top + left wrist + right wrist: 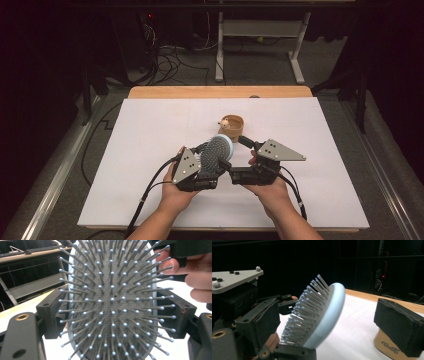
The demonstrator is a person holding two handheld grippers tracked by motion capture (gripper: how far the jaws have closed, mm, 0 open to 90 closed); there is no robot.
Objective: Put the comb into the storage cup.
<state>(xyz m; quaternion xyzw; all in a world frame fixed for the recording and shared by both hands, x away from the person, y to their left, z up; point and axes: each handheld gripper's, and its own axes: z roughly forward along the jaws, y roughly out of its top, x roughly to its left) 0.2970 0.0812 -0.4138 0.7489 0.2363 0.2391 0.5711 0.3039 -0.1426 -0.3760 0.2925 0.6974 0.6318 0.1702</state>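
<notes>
Left gripper view looks straight onto the bristles of one brush [111, 300], whose pale blue rim sits between the two black jaws, clamped at both edges. Right gripper view has the brush [322, 312] standing tilted, bristles toward the left gripper [244, 315] that holds it; the right gripper's own jaws stand released, one pad low beside the brush's lower end, the other well to the right with bare space between, nothing pressed.

High view shows both hands side by side over the near half of the table [150, 130], forearms coming in from the bottom. The left gripper [202, 167] holds the brush [216, 151] with its head raised and leaning away from the person; the right gripper [235, 159] lies level just beside it, pointing left toward the brush.

One brush, two grippers, and one small tan cup [232, 126] standing on the white sheet just beyond the brush.
</notes>
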